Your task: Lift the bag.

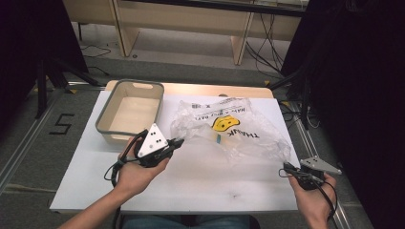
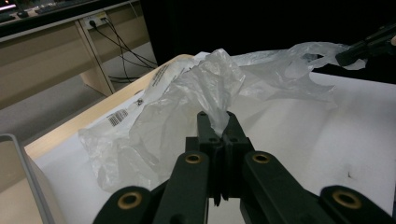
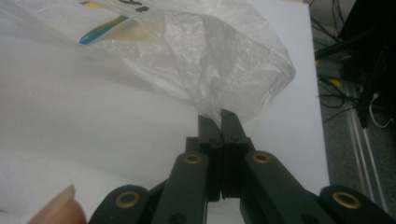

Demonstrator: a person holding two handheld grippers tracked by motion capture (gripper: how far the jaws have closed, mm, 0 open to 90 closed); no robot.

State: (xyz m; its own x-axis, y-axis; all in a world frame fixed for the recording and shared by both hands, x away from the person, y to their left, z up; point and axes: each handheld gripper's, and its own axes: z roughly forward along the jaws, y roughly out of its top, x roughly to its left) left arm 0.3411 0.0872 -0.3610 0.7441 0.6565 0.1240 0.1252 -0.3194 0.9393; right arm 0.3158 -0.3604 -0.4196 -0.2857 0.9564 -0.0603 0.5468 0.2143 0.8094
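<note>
Left gripper (image 1: pixel 177 141), held in the person's left hand (image 1: pixel 138 174) near the middle of the worktop (image 1: pixel 205 188), is clenched on a pinch of thin clear film at the left end of a plastic bag (image 1: pixel 229 129). In the left gripper view the jaws meet with a twist of film rising from between the tips (image 2: pixel 219 122). Right gripper (image 1: pixel 285 168), in the right hand (image 1: pixel 313 198) by the worktop's right edge toward its near corner, is likewise clamped on the bag's right end; the right gripper view shows film bunched and gathered into the closed tips (image 3: pixel 218 120).

Between the two grippers the bag lies loosely spread across the middle and right of the white worktop, crumpled and puffed up in folds. It carries a yellow smiley face and dark lettering, and something small with a blue streak shows through the film.

Toward the far left corner sits an empty grey-rimmed bin (image 1: pixel 106 110), just beside the bag's left end.

The bag looks very light, limp and slippery, with no stiffness of its own. It will likely sag, stretch or tear if pulled hard. Bunched edges or handle loops seem the surest places to hold, since a single flat layer could slide out of the jaws.
</note>
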